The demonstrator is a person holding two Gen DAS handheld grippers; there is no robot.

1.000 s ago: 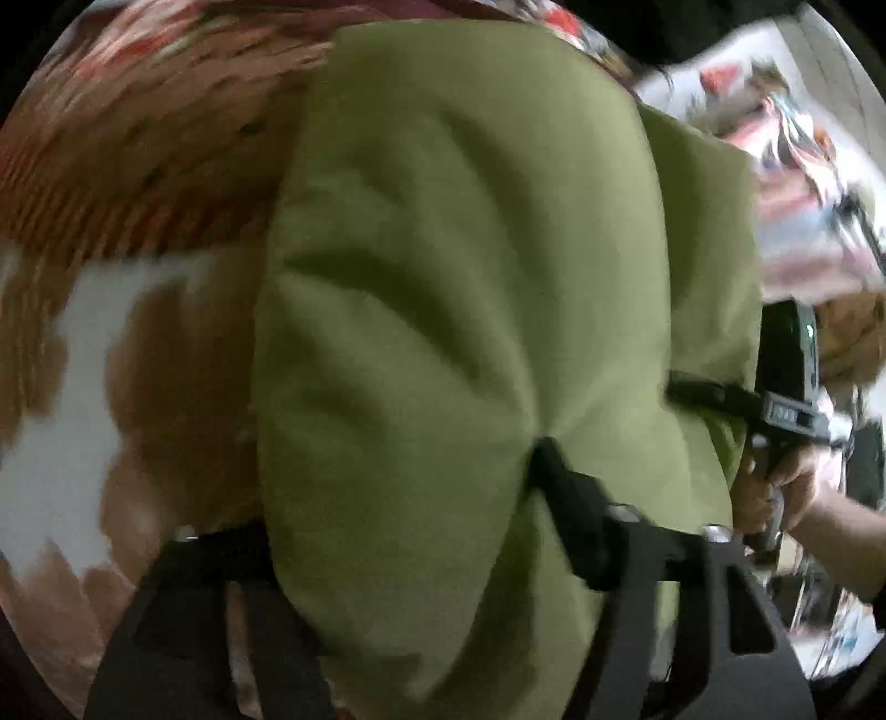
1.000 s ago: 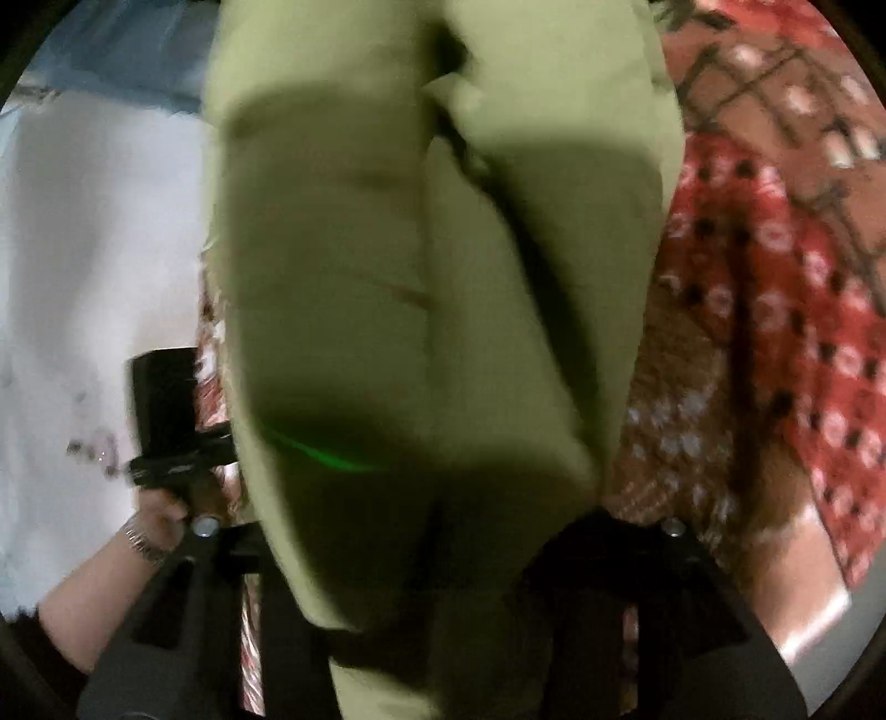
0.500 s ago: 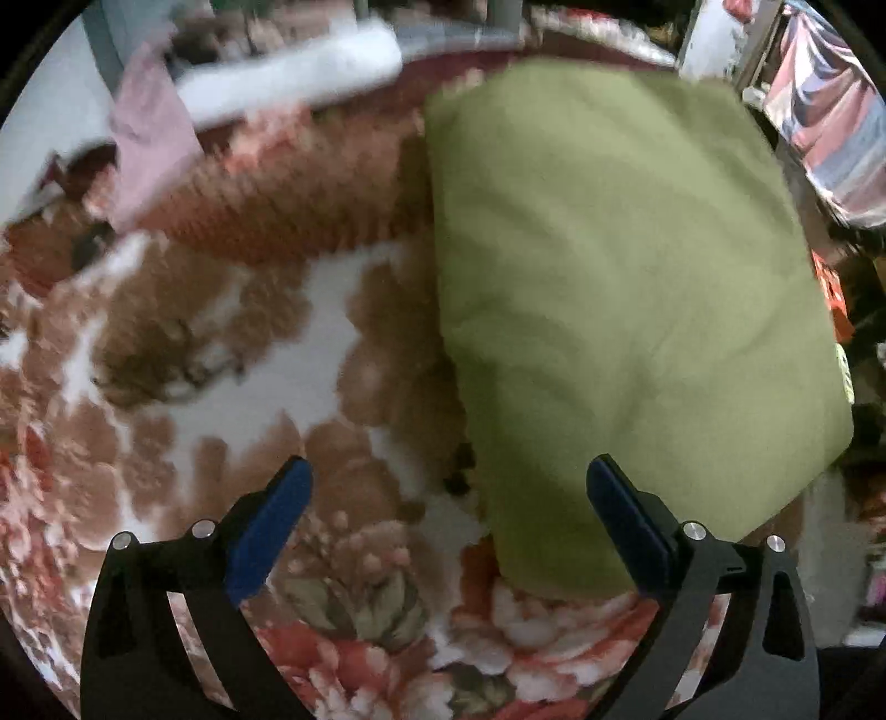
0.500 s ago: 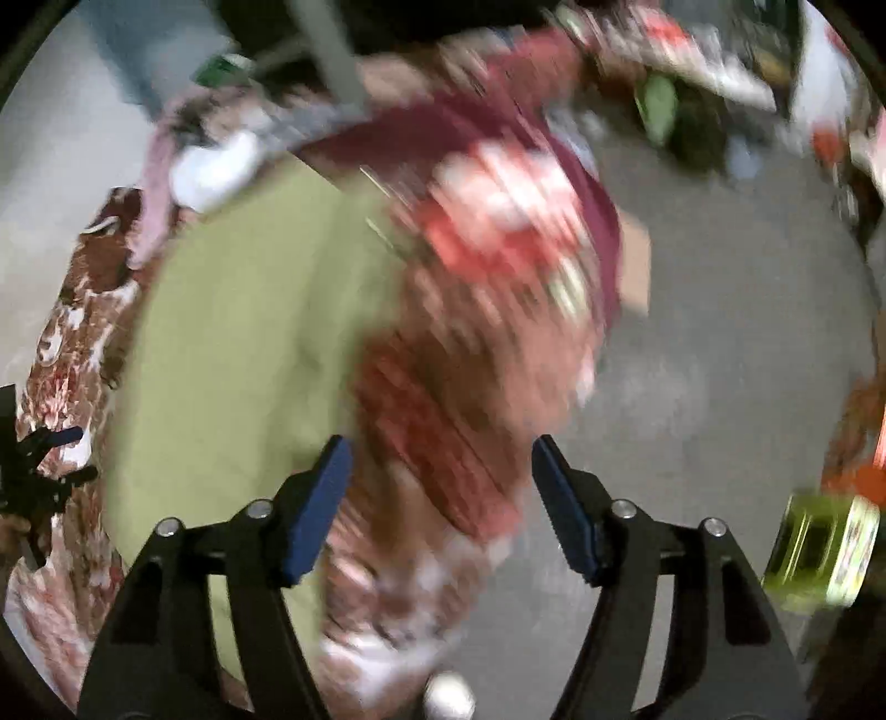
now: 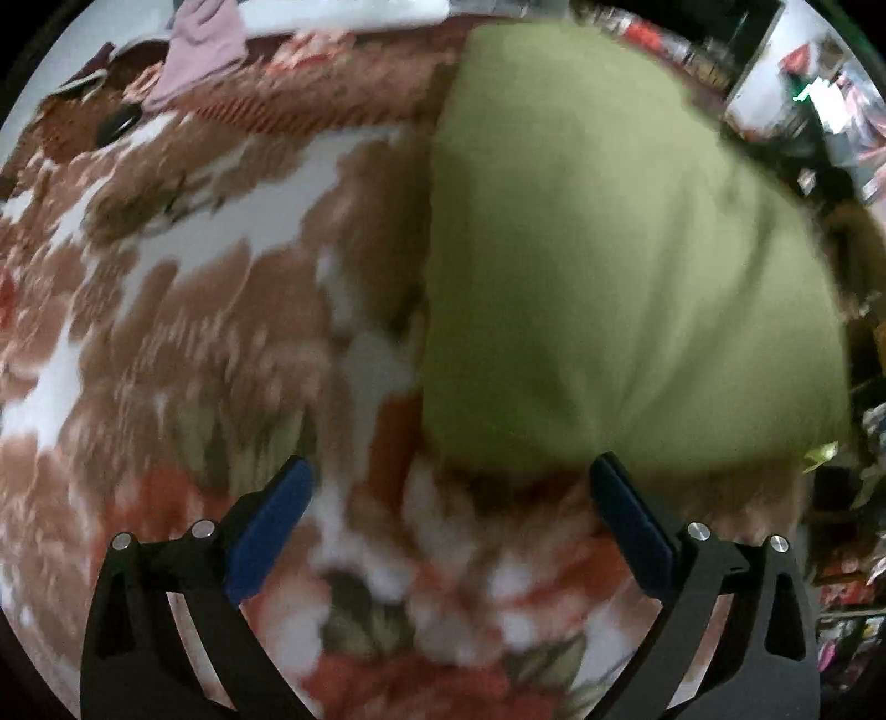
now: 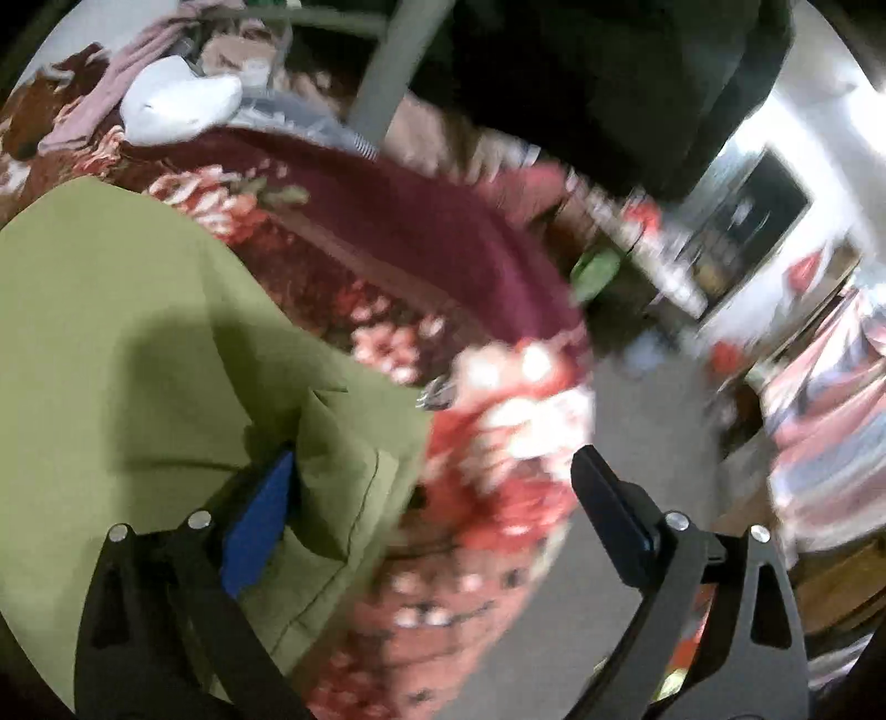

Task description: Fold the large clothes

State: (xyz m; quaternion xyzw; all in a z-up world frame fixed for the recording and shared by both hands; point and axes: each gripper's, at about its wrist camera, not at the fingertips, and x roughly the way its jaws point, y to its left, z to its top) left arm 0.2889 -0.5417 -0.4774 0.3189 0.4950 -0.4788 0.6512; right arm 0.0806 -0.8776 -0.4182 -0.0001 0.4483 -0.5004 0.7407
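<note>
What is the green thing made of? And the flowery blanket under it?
The green garment looks like plain woven cloth, maybe cotton: matte, with soft creases and stitched seams. The flowery blanket looks like thick fleece or plush, fuzzy and dull, but the picture is too blurry to be sure.

Folded garment [image 5: 620, 266] on the blanket [image 5: 221, 332] (right part), clothes pile [image 5: 205, 50] behind.

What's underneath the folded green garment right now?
The green garment lies on a floral blanket, which shows around its edges. Whatever sits directly beneath it is covered.
</note>
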